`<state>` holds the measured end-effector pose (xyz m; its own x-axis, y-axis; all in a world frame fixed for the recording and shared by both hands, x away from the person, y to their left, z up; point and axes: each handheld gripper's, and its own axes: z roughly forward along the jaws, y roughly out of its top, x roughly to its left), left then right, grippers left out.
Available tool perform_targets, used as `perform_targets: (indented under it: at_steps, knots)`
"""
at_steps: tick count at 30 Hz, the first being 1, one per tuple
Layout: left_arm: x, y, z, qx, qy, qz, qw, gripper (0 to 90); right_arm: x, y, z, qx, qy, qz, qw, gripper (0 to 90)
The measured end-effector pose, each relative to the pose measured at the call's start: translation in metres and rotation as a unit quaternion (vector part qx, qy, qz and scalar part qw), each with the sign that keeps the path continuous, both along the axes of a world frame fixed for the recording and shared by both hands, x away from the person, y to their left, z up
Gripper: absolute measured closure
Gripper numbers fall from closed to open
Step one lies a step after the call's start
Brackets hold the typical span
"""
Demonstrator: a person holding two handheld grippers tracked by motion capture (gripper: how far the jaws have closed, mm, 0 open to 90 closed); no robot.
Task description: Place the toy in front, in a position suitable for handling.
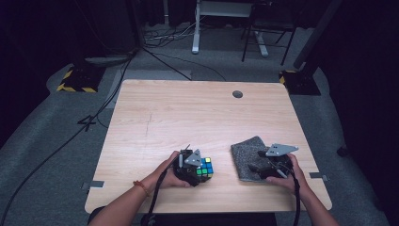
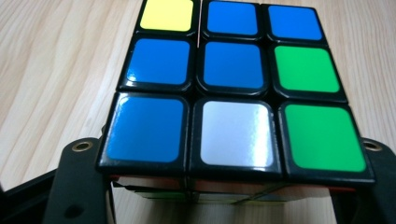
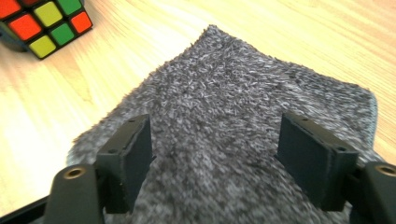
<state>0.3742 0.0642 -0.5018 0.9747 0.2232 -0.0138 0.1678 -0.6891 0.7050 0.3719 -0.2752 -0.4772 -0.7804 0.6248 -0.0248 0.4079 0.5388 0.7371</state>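
Rubik's cube (image 1: 204, 168) sitting at the near middle of the wooden table (image 1: 197, 113), just right of the left gripper (image 1: 192, 165) and well left of the grey cloth (image 1: 248, 155). Showing black plastic between glossy square stickers, three by three on each face. Showing, in the left gripper view (image 2: 233, 88), an upper face mostly blue: yellow at the far left corner, green on two squares of the right column, white at the near middle. Showing red, yellow and green squares (image 3: 44, 23) on the side facing the right gripper view. Looking scrambled on each visible face, none in a single colour.

Clamping the cube on its left and right sides between the black jaws of the left gripper, pads pressing against the bottom layer, with a hand (image 1: 164, 174) wrapped round the gripper body.

Lying flat to the right, the fuzzy cloth with its near edge close to the table's near right side. Hovering over the cloth, the right gripper (image 3: 215, 158), jaws standing wide apart with nothing pinched between them, the pile showing between the two pads.
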Motion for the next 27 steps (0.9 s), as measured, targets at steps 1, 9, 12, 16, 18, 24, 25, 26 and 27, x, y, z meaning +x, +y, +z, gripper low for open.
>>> perform_targets:
  at_steps: [1, 9, 12, 16, 18, 24, 25, 26, 27]
  knots:
    - [0.000, -0.005, 0.000, 0.000, 0.000, -0.004, 1.0000, 32.9, 0.005, 0.003, -0.005, -0.019, 0.005, 0.003, 0.9998, 27.5]
    - [0.006, -0.032, 0.000, 0.003, 0.002, -0.019, 0.9998, 29.4, 0.015, -0.002, -0.020, -0.007, 0.018, 0.010, 0.9998, 25.9]
    - [0.006, -0.032, 0.000, 0.010, -0.002, -0.003, 0.9999, 21.5, 0.012, -0.002, -0.020, -0.007, 0.018, 0.006, 0.9998, 27.2]
    - [0.005, -0.026, 0.000, 0.012, 0.005, 0.013, 0.9998, 17.2, 0.012, -0.001, -0.018, -0.014, 0.026, 0.003, 0.9996, 31.4]
    - [0.004, -0.023, -0.001, 0.011, 0.005, 0.015, 0.9998, 17.3, 0.012, 0.000, -0.017, -0.016, 0.027, 0.005, 0.9995, 33.8]
    - [-0.001, -0.018, -0.001, 0.011, 0.003, 0.018, 0.9998, 18.2, 0.007, 0.000, -0.015, -0.016, 0.030, 0.022, 0.9992, 53.1]
    - [-0.001, -0.018, -0.001, 0.011, 0.003, 0.020, 0.9997, 18.2, 0.007, -0.001, -0.014, -0.016, 0.032, 0.021, 0.9991, 58.8]
    - [-0.002, -0.018, -0.001, 0.012, 0.003, 0.023, 0.9997, 18.2, 0.007, -0.002, -0.013, -0.018, 0.032, 0.022, 0.9991, 64.2]
    - [-0.002, -0.018, 0.000, 0.013, 0.004, 0.026, 0.9996, 18.2, 0.008, -0.002, -0.013, -0.018, 0.032, 0.024, 0.9990, 66.7]
